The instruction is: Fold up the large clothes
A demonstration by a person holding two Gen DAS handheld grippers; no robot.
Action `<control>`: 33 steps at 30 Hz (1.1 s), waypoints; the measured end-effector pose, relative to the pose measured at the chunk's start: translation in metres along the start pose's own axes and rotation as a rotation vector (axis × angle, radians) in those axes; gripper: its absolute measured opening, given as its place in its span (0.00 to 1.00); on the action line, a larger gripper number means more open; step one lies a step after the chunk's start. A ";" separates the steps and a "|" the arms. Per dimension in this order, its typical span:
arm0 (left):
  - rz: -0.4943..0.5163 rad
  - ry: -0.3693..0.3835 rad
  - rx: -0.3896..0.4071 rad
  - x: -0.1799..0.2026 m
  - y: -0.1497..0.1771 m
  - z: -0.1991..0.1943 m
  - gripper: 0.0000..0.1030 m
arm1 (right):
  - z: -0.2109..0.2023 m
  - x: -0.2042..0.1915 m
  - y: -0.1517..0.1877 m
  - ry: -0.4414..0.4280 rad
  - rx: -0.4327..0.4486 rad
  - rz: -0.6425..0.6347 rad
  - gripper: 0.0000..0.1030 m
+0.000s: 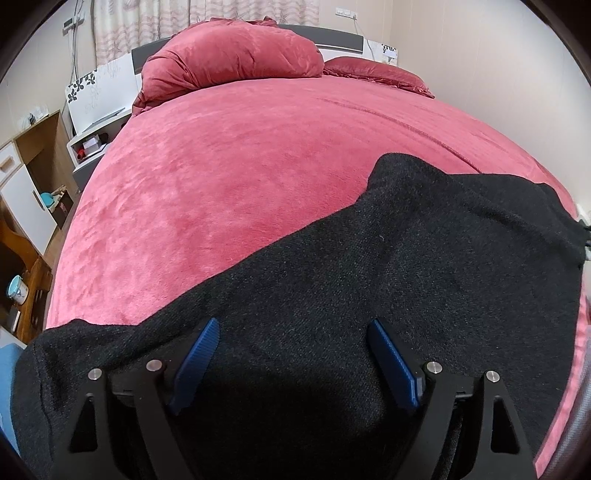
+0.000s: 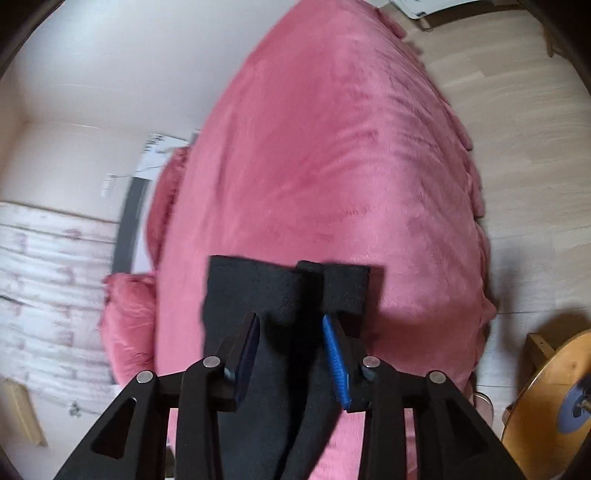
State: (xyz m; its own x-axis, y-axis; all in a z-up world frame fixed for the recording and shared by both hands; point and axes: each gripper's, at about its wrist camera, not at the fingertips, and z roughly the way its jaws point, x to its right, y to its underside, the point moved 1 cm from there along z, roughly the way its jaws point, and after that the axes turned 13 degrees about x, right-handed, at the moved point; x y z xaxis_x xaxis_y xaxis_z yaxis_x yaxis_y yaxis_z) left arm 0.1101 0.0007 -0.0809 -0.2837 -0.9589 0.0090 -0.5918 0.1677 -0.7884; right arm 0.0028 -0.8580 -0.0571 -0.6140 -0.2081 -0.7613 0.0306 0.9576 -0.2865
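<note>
left gripper [image 1: 291, 328]: jaws wide over black garment [image 1: 369, 258], gripping nothing | right gripper [image 2: 291, 321]: narrow, bunched cloth between its pads | risk: loose pinch slips, fold collapses onto pink bedspread [image 1: 221, 184]

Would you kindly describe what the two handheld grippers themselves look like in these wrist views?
Both look alike. The left gripper and right gripper each have a matte black frame of angular linkage bars with triangular cut-outs, joined by round silver pins. Each finger carries a flat, ribbed blue pad. No cables, markings or sleeves are visible.

Pink bed [image 1: 258, 166], curtains [image 1: 147, 26], wood floor [image 2: 498, 110].
</note>
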 end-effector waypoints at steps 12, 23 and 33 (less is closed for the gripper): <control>0.010 0.072 -0.085 -0.014 -0.009 -0.010 0.81 | -0.006 -0.001 -0.003 0.137 0.048 -0.035 0.19; -0.084 0.078 -0.085 -0.014 -0.012 -0.026 0.81 | -0.022 0.019 0.017 -0.043 0.113 0.032 0.45; -0.211 0.115 -0.075 -0.004 -0.011 -0.042 0.85 | 0.025 0.008 0.033 -0.194 0.057 0.163 0.29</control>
State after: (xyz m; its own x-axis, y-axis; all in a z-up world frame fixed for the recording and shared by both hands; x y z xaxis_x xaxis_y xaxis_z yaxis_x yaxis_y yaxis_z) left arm 0.0862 0.0126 -0.0460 -0.2292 -0.9427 0.2423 -0.7000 -0.0133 -0.7140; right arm 0.0185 -0.8333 -0.0873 -0.4348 -0.0919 -0.8959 0.1647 0.9699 -0.1794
